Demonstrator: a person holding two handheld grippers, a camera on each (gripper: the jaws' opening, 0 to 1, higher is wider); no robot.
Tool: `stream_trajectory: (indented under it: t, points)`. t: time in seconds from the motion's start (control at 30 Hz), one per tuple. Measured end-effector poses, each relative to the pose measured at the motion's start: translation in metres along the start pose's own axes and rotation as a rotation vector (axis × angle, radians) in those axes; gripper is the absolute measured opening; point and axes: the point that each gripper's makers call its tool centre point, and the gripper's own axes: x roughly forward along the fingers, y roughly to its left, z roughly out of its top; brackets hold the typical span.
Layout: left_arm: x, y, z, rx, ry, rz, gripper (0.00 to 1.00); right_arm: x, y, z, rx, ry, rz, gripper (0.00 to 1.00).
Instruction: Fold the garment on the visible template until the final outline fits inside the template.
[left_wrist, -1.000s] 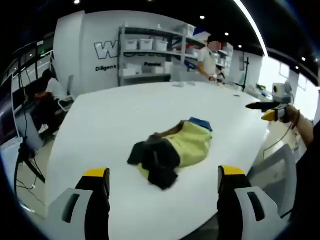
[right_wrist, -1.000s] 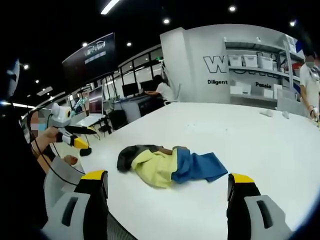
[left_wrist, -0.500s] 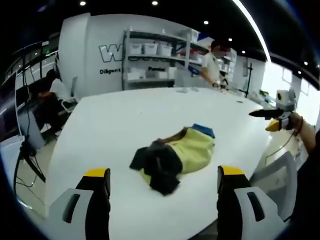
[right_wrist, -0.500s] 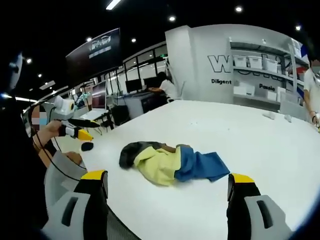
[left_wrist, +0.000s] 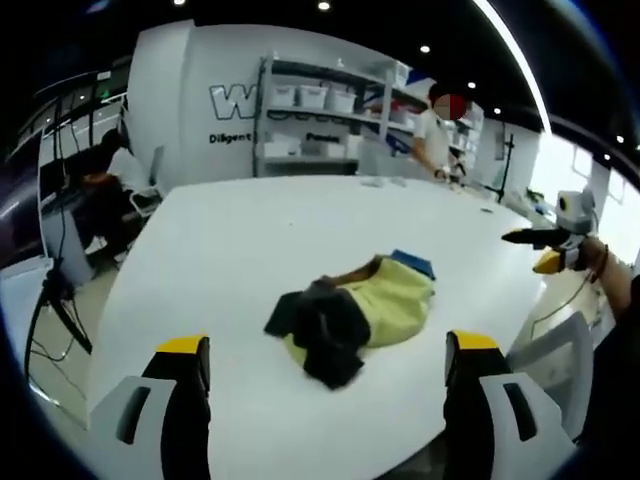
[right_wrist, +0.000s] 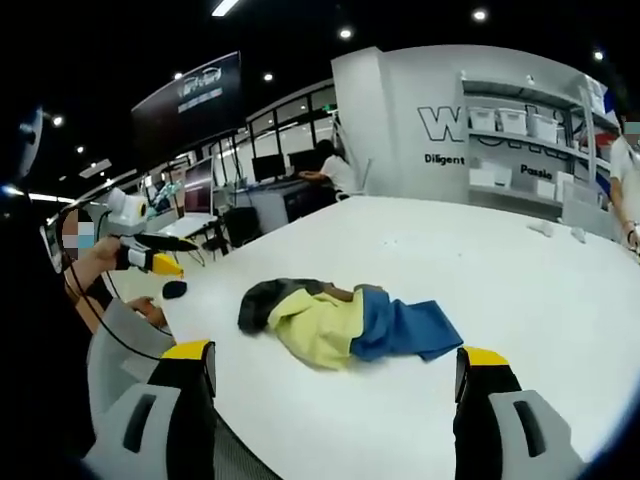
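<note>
A crumpled garment (left_wrist: 352, 318) in yellow, blue and black lies in a heap on the white table (left_wrist: 250, 240). In the right gripper view the garment (right_wrist: 320, 325) shows its black part at the left, yellow in the middle and blue at the right. My left gripper (left_wrist: 327, 343) hovers short of the heap, jaws wide open and empty. My right gripper (right_wrist: 335, 353) also stands open and empty, back from the cloth. Each gripper appears in the other's view, held off the table's edge: the right gripper (left_wrist: 545, 240) and the left gripper (right_wrist: 150, 252).
A grey chair back (left_wrist: 550, 345) stands by the near table edge. A small dark object (right_wrist: 175, 290) lies on the table near the left gripper. Shelves with white bins (left_wrist: 310, 120) line the back wall. One person (left_wrist: 440, 135) stands beyond the table; another person (left_wrist: 115, 180) sits at a desk.
Both views have shifted slightly with the hands. The garment lies as before and both grippers stay open. The standing person has moved a little along the far side.
</note>
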Motion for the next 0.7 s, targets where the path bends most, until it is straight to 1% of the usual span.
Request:
stream_trajectory:
  t: [0.3,0.5,0.7]
  points:
    - [0.0003,0.0006,0.0017,0.007,-0.006,0.002,0.99,0.0018,-0.0005,0.0004,0.0,0.001,0.004,0.99]
    - [0.002,-0.0002,0.0,0.012,0.006,0.001,0.99,-0.0005,-0.002,0.0031,0.008,-0.012,0.005,0.99]
    - [0.0038,-0.0011,0.0006,0.014,0.008,0.0,0.99,-0.0027,-0.0067,0.0022,-0.007,-0.004,-0.01,0.99]
